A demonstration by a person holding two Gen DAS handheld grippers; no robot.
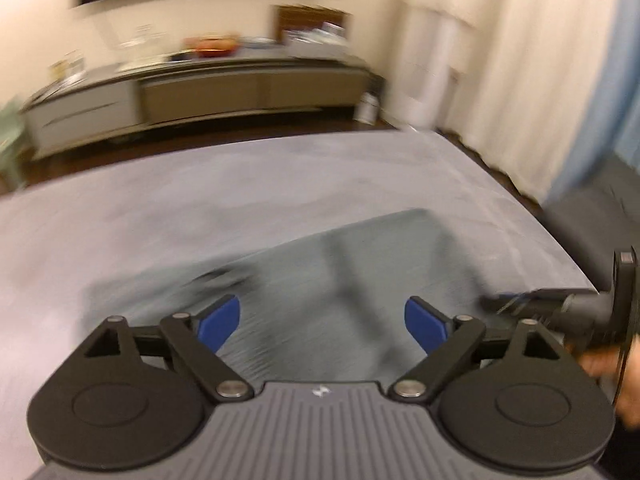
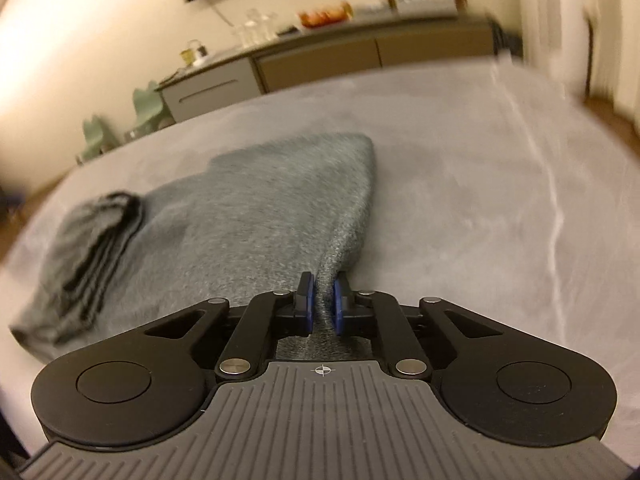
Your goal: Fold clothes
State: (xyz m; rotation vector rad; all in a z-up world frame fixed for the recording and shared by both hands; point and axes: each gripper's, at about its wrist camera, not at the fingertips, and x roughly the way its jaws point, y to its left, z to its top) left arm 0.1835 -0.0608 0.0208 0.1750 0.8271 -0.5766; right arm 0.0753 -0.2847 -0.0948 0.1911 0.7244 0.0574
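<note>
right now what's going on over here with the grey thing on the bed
A person is folding a grey knit garment on a bed with a handheld tool in each hand. The right tool is pinched shut on an edge of the garment. The left tool hangs open above it, gripping nothing; its view is motion-blurred. One part already lies folded over.

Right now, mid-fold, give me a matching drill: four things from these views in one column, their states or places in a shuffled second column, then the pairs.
Things:
1. left claw
2. right claw
3. grey garment
4. sideboard

States or places:
A. against the far wall
B. open, holding nothing
C. lying on the bed cover, one edge lifted
D. shut on cloth

Pairs: 1-B, 2-D, 3-C, 4-A
</note>
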